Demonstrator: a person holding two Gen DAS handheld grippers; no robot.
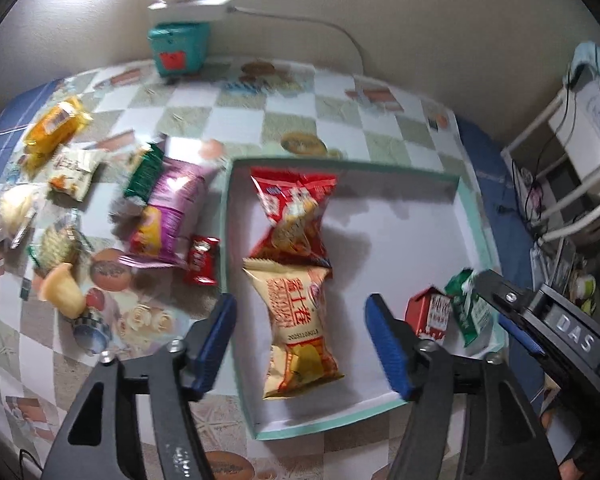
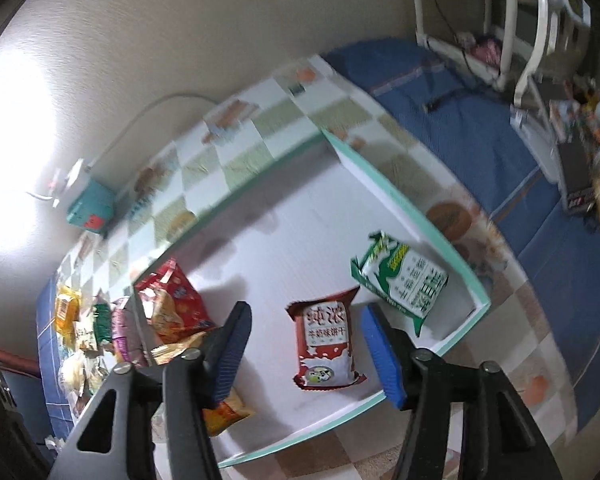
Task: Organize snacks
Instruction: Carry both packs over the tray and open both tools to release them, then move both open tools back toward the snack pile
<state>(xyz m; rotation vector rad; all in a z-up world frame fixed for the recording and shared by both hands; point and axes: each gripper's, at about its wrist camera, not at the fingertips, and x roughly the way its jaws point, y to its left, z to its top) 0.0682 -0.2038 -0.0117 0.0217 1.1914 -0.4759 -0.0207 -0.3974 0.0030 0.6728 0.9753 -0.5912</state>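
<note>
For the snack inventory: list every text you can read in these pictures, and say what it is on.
"DAS": on the right gripper's black body.
"2025110013", roughly: on the cream packet in the tray.
Chinese characters on the red-and-white packet and green-and-white packet: blurred, not reliably readable.
All other wrappers: too blurred.

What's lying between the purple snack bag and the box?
A small red packet lies on the tablecloth between the purple bag and the box, clearest in the left wrist view.

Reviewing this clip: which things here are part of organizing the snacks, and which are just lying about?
Job:
shallow white tray with teal rim
red crinkled snack packet
cream snack packet
purple snack bag
green-and-white milk pouch

Lying about:
teal box
white power strip
</note>
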